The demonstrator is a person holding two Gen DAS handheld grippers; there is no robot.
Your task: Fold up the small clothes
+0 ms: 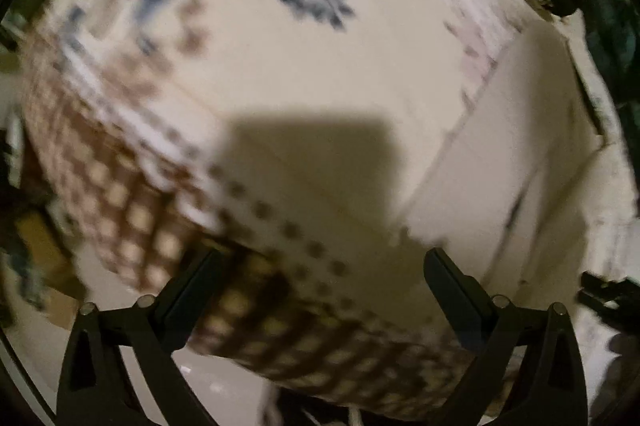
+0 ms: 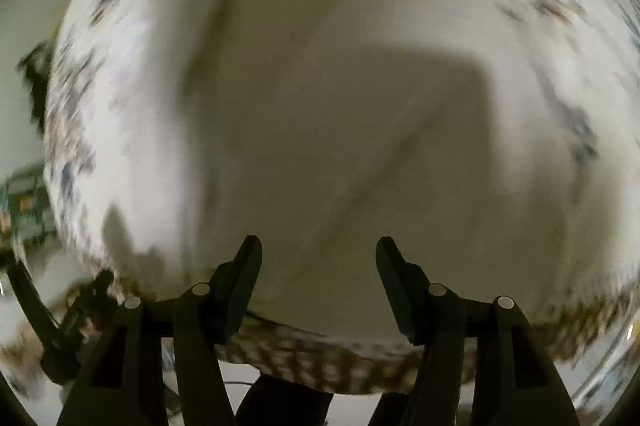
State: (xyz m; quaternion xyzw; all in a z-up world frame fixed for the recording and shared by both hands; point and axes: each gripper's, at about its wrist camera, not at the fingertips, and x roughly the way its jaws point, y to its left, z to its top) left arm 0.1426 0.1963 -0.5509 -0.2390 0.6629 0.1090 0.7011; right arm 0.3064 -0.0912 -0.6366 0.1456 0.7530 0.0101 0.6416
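Black fingers of both grippers are seen spread, nothing gripped.

A patterned cloth covers the surface; a white garment lies flat at right. Left gripper and right gripper hover released. A fold is judged pending; an edge must be pinched next.

A patterned tablecloth with a brown checked border and blue flowers covers the surface ahead of the claw. Pale floor shows below its edge. A hard square shadow falls on the cloth; the views are blurred.
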